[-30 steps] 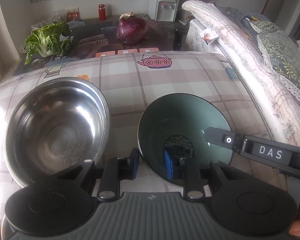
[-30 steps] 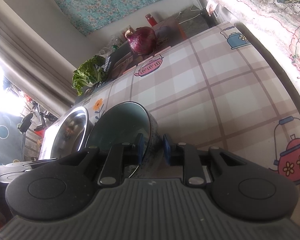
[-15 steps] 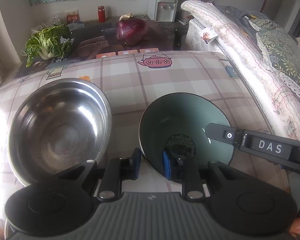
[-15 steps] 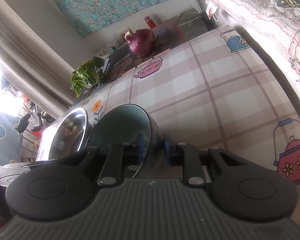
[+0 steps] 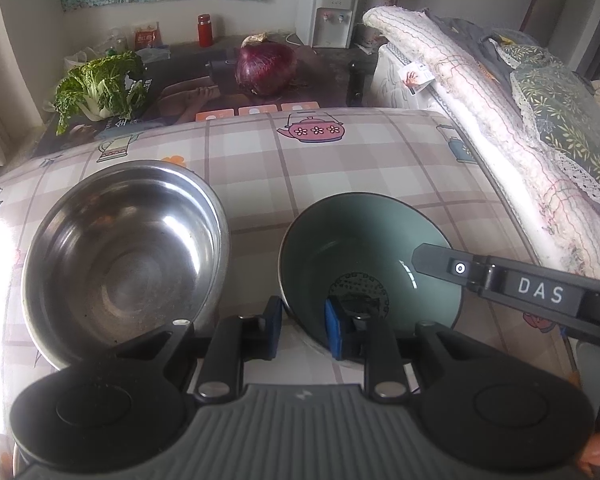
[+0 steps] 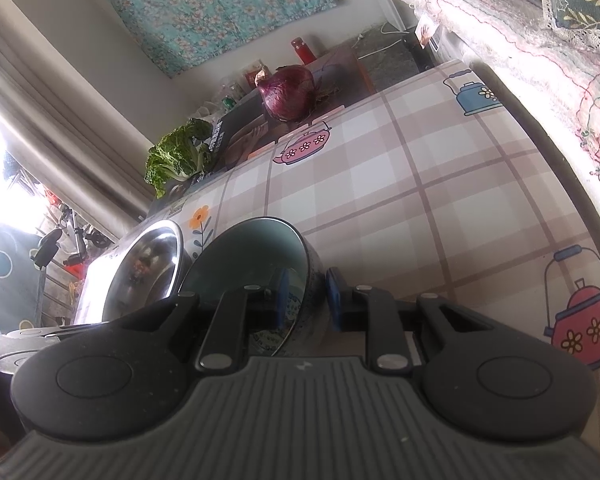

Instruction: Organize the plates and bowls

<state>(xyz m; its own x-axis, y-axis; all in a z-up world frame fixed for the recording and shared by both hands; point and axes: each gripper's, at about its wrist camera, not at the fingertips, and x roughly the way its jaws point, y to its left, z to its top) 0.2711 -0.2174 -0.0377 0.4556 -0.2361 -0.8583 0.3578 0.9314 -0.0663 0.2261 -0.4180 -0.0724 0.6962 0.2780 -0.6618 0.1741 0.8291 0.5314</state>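
Observation:
A green ceramic bowl (image 5: 364, 248) sits on the checked tablecloth (image 5: 340, 168), right of a larger steel bowl (image 5: 120, 256). My left gripper (image 5: 302, 330) straddles the green bowl's near-left rim, one pad inside and one outside, closed on it. My right gripper (image 6: 305, 298) straddles the same bowl's (image 6: 252, 252) right rim in the same way, and its finger (image 5: 500, 280) shows reaching in from the right in the left wrist view. The steel bowl (image 6: 148, 264) lies beyond the green one in the right wrist view.
A red cabbage (image 5: 266, 64) and a leafy cabbage (image 5: 100, 84) lie on a dark table behind. Rolled bedding (image 5: 500, 140) runs along the table's right edge. A water dispenser (image 5: 326, 16) stands at the back wall.
Both views have shifted slightly as the grippers and green bowl moved a little; the grips on the rim look unchanged.

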